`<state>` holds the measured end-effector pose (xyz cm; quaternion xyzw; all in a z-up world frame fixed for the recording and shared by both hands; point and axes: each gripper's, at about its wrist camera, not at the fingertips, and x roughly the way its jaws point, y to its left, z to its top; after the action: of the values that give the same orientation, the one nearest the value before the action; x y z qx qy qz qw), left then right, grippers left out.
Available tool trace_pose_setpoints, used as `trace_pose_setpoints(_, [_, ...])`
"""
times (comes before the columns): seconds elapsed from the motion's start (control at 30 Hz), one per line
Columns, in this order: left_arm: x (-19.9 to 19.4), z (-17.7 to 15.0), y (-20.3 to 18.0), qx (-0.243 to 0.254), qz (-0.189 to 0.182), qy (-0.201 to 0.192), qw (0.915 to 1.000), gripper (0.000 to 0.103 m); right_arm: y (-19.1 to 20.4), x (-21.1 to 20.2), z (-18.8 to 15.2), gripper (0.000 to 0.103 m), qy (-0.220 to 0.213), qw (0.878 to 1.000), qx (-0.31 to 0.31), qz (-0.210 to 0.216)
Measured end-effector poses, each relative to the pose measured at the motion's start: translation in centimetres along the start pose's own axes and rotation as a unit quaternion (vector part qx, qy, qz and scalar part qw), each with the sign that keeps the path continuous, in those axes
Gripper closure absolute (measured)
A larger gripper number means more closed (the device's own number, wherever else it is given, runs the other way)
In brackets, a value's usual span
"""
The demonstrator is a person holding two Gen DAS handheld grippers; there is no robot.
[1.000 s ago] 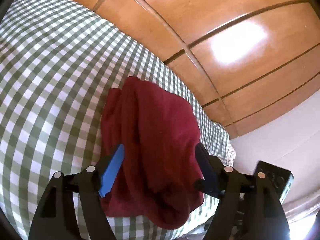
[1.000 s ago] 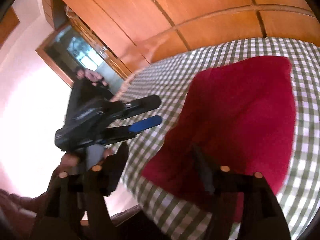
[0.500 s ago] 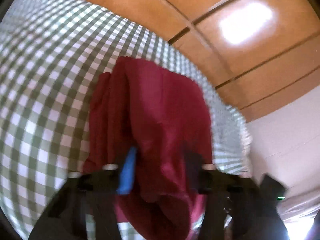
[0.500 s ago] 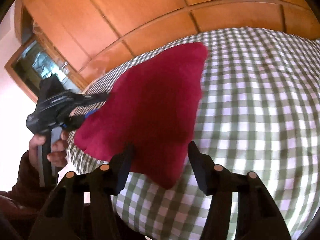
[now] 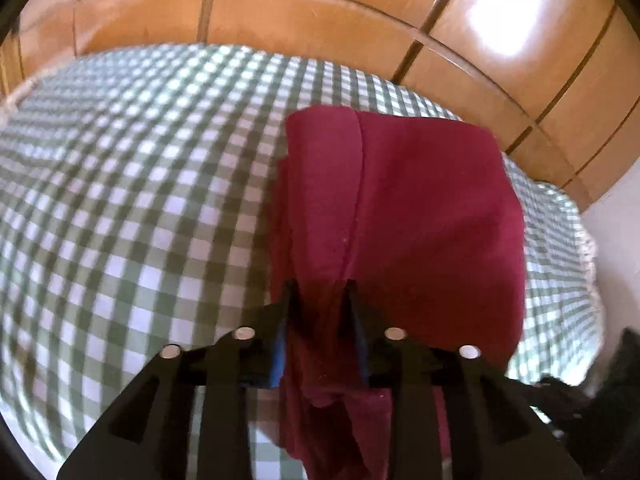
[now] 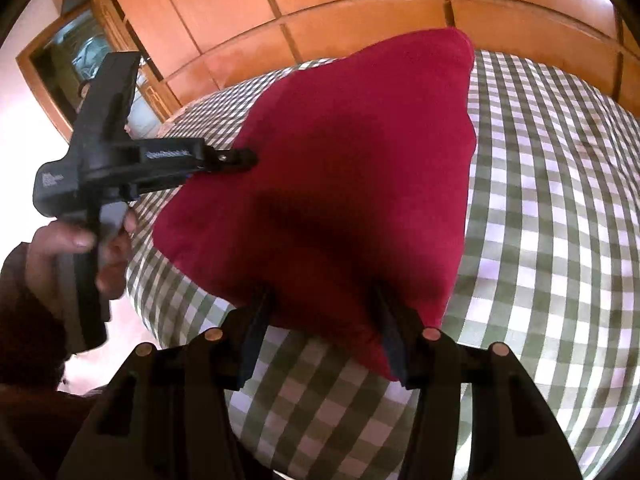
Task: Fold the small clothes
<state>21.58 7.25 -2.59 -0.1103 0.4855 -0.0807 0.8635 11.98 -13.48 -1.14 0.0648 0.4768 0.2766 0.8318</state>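
On the green-and-white checked bedspread [image 5: 120,208], a dark red folded cloth garment [image 5: 420,220] is laid toward 1 o'clock. Its near edge is pinched by the closed left gripper [image 5: 318,300]. At 6 o'clock, its corner is straddled by the parted fingers of the right gripper [image 6: 322,316], nothing being clamped.

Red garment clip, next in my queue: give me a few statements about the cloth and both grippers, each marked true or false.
1. The left gripper is shut on the near edge of the red garment. True.
2. The right gripper is shut on the garment. False: its fingers stand apart on either side of a garment corner.
3. The garment lies on a green checked cloth. True.
4. The garment is blue. False: it is dark red.
5. Orange-brown wooden panels rise behind the bed. True.
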Motion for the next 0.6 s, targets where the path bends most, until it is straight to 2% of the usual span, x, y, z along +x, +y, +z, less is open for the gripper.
trace_pose_setpoints(0.03, [-0.2,0.1,-0.2,0.0,0.017,-0.006,0.9998,0.049,0.2,-0.1,0.1,0.051,0.003,1.0,-0.006,0.001])
trace_pose_setpoints(0.1, [-0.7,-0.1,-0.3,-0.007,0.014,-0.01,0.9998,0.049,-0.2,-0.9,0.4,0.051,0.011,1.0,-0.009,0.012])
trace_pose_setpoints(0.17, [-1.5,-0.3,-0.3,-0.012,0.014,-0.019,0.9996,0.044,-1.5,-2.2,1.0,0.05,0.004,0.999,0.006,0.034])
trace_pose_setpoints(0.37, [-3.2,-0.9,-1.2,0.018,0.046,-0.051,0.9975,0.043,-4.5,-5.3,5.2,0.051,-0.05,0.996,0.06,0.051])
trace_pose_setpoints(0.5, [-3.1,-1.2,-1.9,0.04,0.063,-0.058,0.9955,0.043,-4.8,-4.5,9.4,0.051,-0.068,0.995,0.064,0.046])
trace_pose_setpoints(0.6, [-2.8,-1.5,-2.2,0.054,0.074,-0.063,0.9938,0.043,-5.0,-2.4,12.6,0.051,-0.058,0.996,0.066,0.036])
